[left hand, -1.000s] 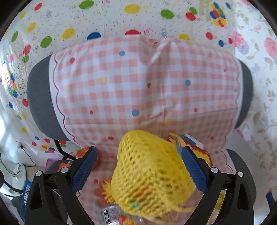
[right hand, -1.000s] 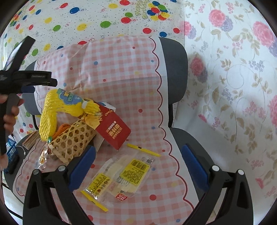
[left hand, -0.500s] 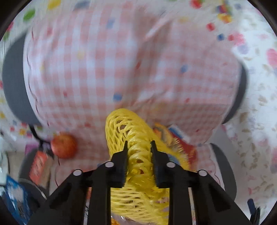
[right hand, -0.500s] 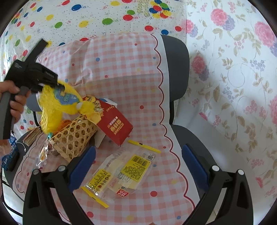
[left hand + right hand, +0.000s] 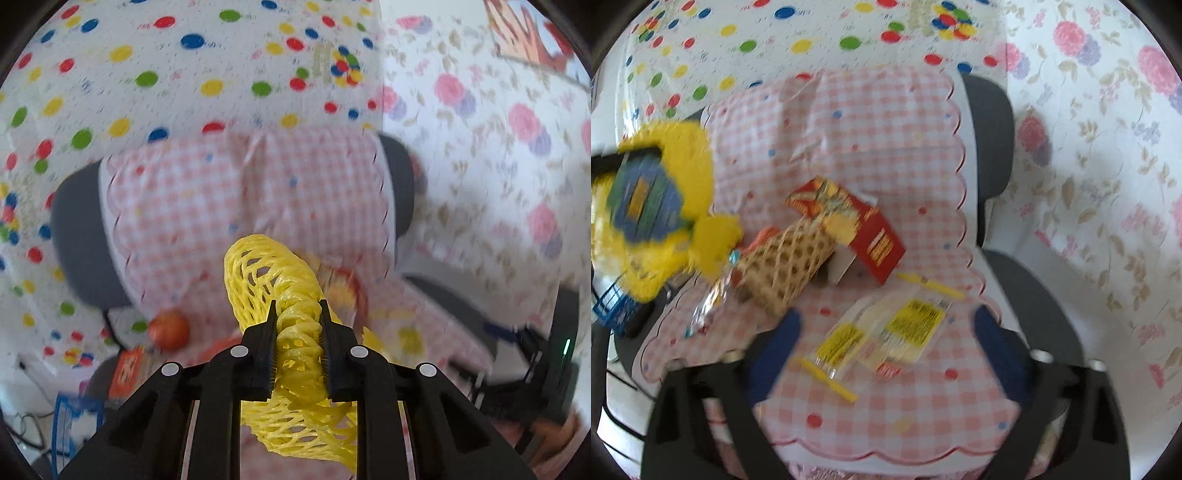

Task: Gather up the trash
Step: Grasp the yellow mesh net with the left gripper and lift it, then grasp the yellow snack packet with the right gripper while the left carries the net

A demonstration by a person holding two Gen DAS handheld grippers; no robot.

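Note:
My left gripper (image 5: 297, 314) is shut on a yellow foam fruit net (image 5: 273, 273) and holds it up in the air above the chair seat. The net also shows blurred at the left of the right wrist view (image 5: 665, 206), with a blue label on it. My right gripper (image 5: 886, 325) is open and empty, low over the seat. Between its fingers lie clear wrappers with yellow labels (image 5: 897, 332). A red carton (image 5: 864, 232) and a woven bamboo basket (image 5: 786, 266) lie further back on the seat.
The chair wears a pink checked cover (image 5: 879, 140) over grey padding. An apple (image 5: 169, 328) lies at the seat's left. Yellow strips (image 5: 931, 284) lie near the wrappers. A blue crate (image 5: 613, 306) stands on the floor at the left. Patterned sheets hang behind.
My left gripper closed on the yellow net and lifted it up and away from the basket. My right gripper moved slightly forward over the wrappers.

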